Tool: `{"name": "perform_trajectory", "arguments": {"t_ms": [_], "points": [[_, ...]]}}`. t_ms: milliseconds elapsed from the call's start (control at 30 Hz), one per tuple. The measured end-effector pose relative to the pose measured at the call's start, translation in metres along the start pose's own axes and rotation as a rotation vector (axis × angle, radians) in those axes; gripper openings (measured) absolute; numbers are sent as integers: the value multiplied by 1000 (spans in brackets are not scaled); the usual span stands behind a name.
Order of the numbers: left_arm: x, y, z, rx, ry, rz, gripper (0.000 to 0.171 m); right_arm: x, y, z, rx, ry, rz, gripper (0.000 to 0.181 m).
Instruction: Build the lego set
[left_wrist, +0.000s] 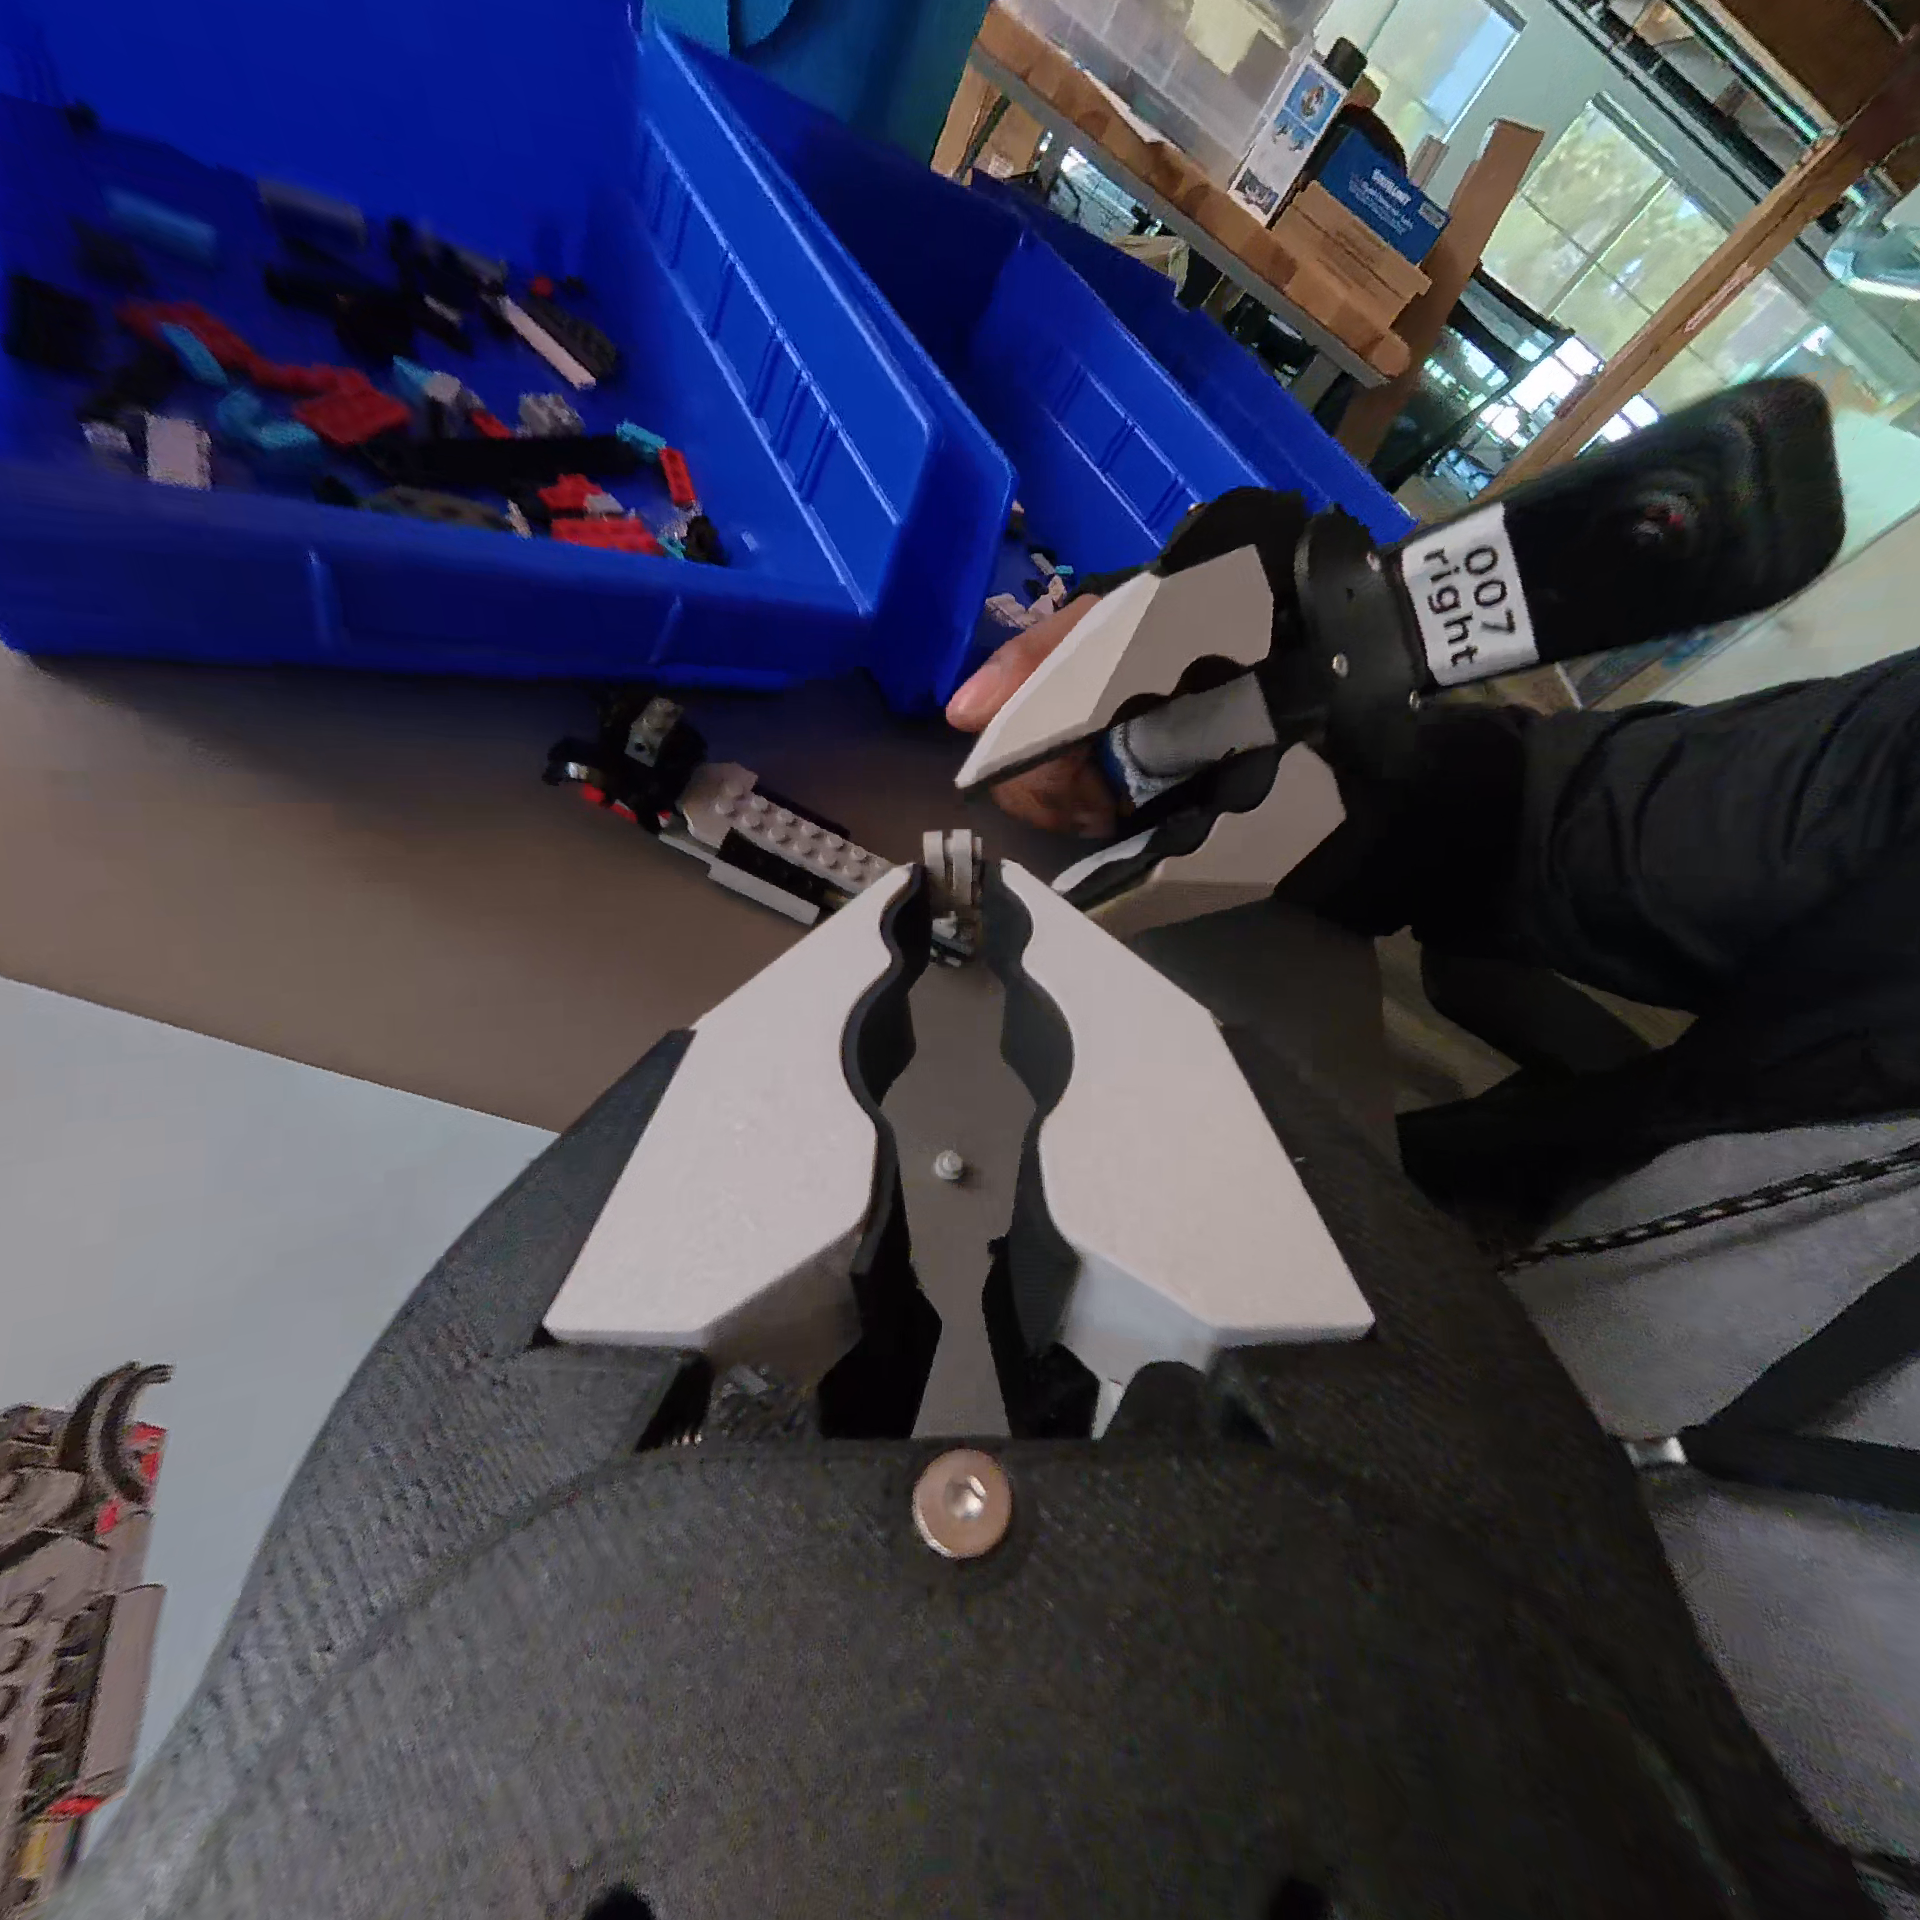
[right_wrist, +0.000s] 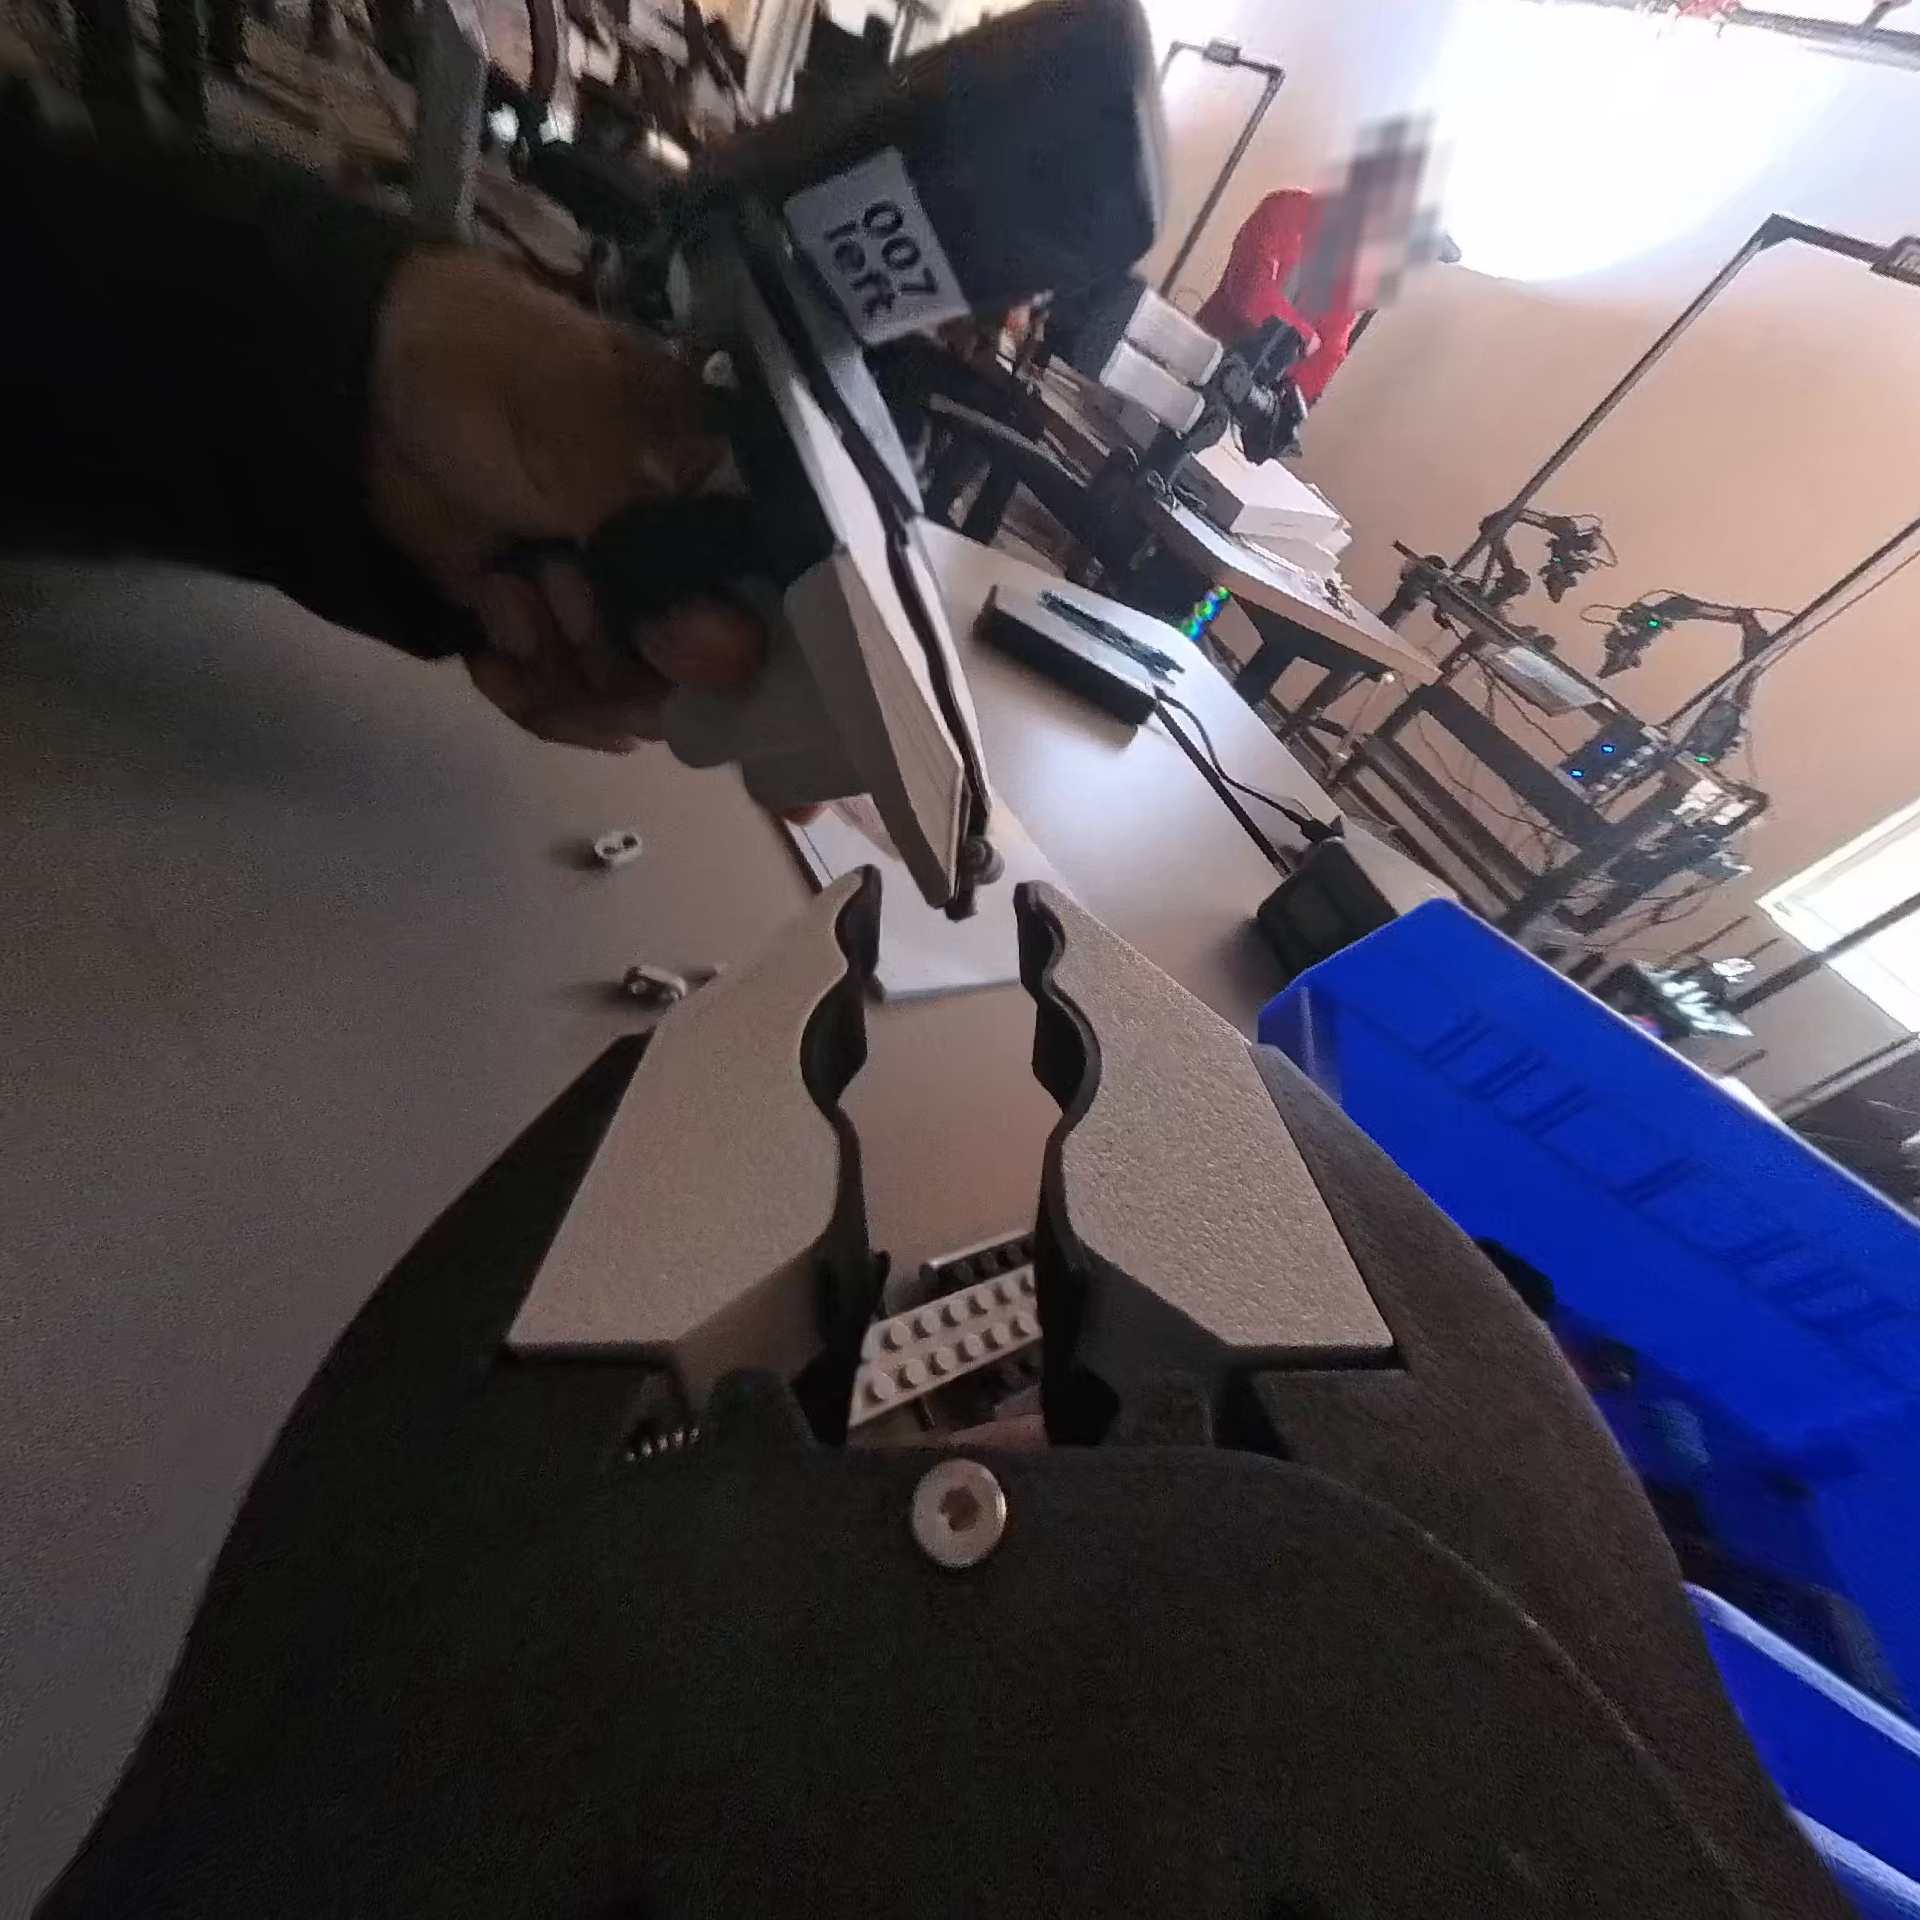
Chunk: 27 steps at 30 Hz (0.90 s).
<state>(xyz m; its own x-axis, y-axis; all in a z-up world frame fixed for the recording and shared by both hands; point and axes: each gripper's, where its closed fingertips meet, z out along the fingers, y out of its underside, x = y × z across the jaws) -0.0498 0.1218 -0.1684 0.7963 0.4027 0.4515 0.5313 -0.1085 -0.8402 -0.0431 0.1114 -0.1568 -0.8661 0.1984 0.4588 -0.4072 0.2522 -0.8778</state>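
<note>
Lego piece (left_wrist: 954, 883) pinched in left gripper (left_wrist: 951, 894), right gripper (right_wrist: 945, 904) fingers parted, empty, right view alone.

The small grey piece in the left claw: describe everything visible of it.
The small grey piece is a light grey, plastic-looking Lego part with a rounded, forked top, standing roughly upright. The left claw is shut on its lower part, so only the top pokes out past the fingertips. It is held above the dark table, just in front of the partly built grey-and-black model. The right wrist view shows it too blurred to add detail.
</note>
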Motion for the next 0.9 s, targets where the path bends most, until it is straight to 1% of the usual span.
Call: {"name": "perform_trajectory", "arguments": {"t_ms": [133, 267, 367, 467, 567, 900], "points": [[-1, 0, -4, -14, -20, 131, 10, 5, -9, -4, 57, -24, 134, 27], [3, 1, -8, -31, -35, 281, 10, 5, -15, -7, 103, -73, 236, 22], [13, 2, -9, -35, -7, 384, 10, 0, -20, -9, 134, -133, 284, 19], [24, 5, -8, -43, 13, 500, 10, -9, -22, -10, 146, -191, 290, 17], [28, 8, -6, -48, 31, 532, 10, -16, -23, -10, 152, -223, 276, 17], [33, 11, -8, -55, 41, 615, 10, -21, -24, -11, 162, -265, 298, 16]]}}
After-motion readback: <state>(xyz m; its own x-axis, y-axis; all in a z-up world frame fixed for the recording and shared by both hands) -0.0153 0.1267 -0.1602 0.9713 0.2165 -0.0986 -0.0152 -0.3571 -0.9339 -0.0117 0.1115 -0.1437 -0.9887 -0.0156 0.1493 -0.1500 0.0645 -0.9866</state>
